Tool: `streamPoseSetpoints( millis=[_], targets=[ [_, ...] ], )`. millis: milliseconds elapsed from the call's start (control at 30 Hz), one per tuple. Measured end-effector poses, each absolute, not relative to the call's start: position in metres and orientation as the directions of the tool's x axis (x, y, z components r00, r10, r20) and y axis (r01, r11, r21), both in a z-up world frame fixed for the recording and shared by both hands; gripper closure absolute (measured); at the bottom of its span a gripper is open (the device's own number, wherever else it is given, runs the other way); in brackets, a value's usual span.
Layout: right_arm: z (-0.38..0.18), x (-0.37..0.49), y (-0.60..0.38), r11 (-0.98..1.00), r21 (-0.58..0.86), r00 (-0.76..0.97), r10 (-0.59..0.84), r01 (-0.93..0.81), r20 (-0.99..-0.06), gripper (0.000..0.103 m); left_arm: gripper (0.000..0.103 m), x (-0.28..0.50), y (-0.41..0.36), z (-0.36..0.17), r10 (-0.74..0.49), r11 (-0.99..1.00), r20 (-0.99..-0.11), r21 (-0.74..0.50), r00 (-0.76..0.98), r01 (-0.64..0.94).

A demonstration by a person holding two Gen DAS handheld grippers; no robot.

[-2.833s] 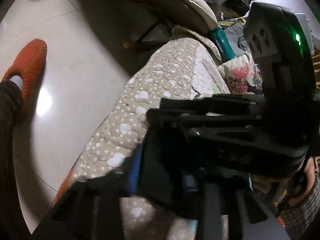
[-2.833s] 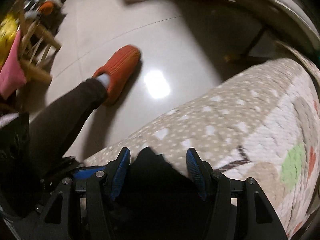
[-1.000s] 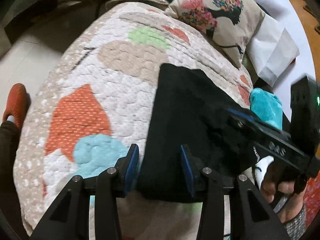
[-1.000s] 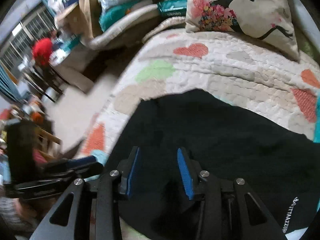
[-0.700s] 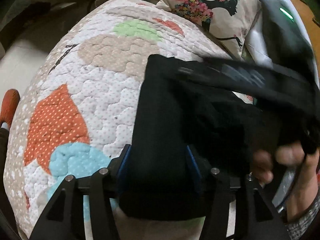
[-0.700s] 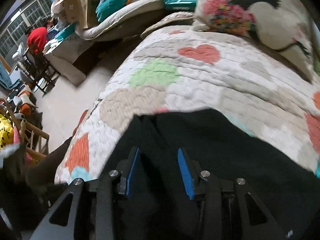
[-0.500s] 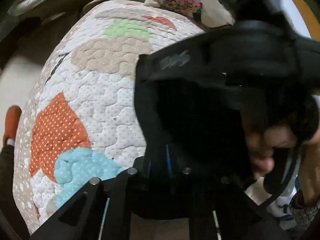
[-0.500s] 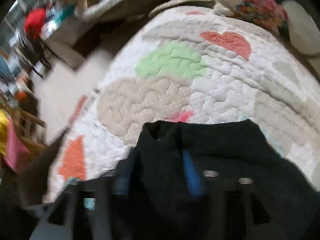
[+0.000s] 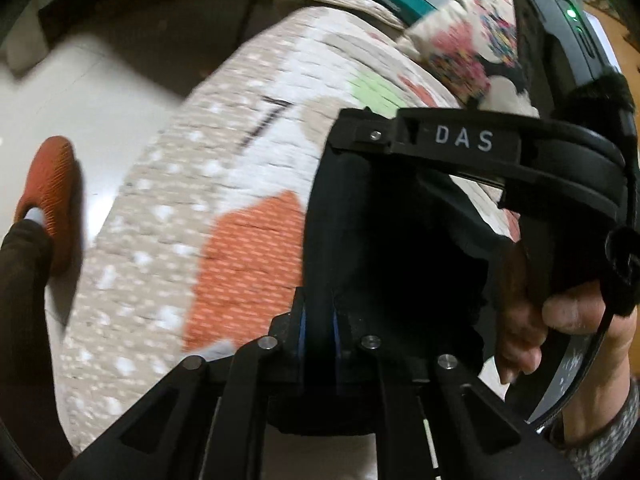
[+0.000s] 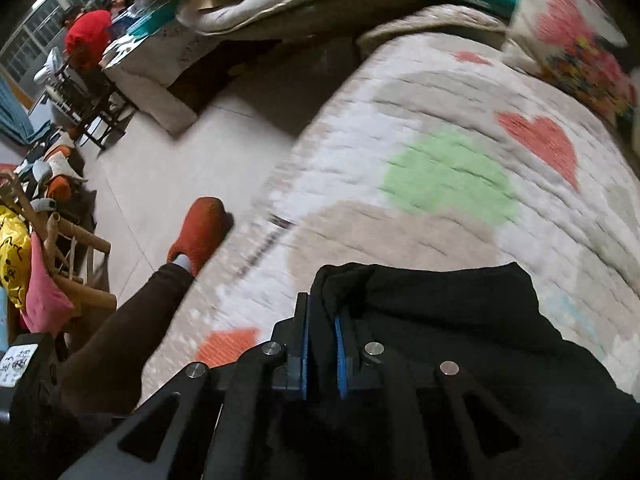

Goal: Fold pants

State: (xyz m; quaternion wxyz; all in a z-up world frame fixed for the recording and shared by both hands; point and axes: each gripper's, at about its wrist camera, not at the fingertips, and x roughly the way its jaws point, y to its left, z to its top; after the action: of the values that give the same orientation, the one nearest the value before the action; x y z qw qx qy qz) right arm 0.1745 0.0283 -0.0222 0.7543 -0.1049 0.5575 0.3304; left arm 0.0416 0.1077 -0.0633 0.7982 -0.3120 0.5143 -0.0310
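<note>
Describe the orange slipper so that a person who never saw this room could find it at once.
Start from the quilted bedcover with coloured patches and look off its edge to the pale tiled floor. The orange knitted slipper sits there close beside the bed, worn on a person's foot, with a dark trouser leg above it. It is the only ribbed orange thing on the bare floor.

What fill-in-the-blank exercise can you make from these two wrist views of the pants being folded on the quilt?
1. The pants pinched in both grippers are ____ in colour.
2. The pants lie on a patchwork quilt whose round patch just beyond them in the right wrist view is ____.
3. The slipper on the floor is ____.
4. The white letters on the right gripper, seen from the left gripper, read ____.

Missing words: black; green; orange; DAS
</note>
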Motion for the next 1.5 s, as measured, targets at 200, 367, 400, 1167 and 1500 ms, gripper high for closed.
streamPoseSetpoints(
  millis=[200,367,400,1167,1500],
  targets=[
    [-0.015,0.175,0.028,0.778,0.171,0.212,0.365,-0.605,-0.907,0.057,0.061,0.032,0.12,-0.061,-0.364,0.804,-0.807,-0.525,0.464,-0.281],
    [0.043,0.189,-0.062,0.843,0.246,0.345,0.438,-0.479,-0.83,0.044,0.053,0.023,0.132,-0.045,-0.329,0.802,-0.803,-0.516,0.497,-0.302],
    [0.052,0.19,-0.082,0.858,0.247,0.371,0.432,-0.45,-0.822,0.043,0.053,0.021,0.135,-0.043,-0.321,0.8,-0.803,-0.514,0.501,-0.31],
    [0.001,0.113,-0.192,0.86,0.429,0.264,0.497,-0.276,-0.826,0.041,0.021,0.153,0.032,-0.047,-0.172,0.949,-0.897,-0.262,0.408,-0.177],
    [0.007,0.121,-0.238,0.89,0.425,0.347,0.455,-0.163,-0.82,0.041,0.021,0.138,0.041,-0.012,-0.208,0.942,-0.846,-0.309,0.49,-0.133]
  ],
)
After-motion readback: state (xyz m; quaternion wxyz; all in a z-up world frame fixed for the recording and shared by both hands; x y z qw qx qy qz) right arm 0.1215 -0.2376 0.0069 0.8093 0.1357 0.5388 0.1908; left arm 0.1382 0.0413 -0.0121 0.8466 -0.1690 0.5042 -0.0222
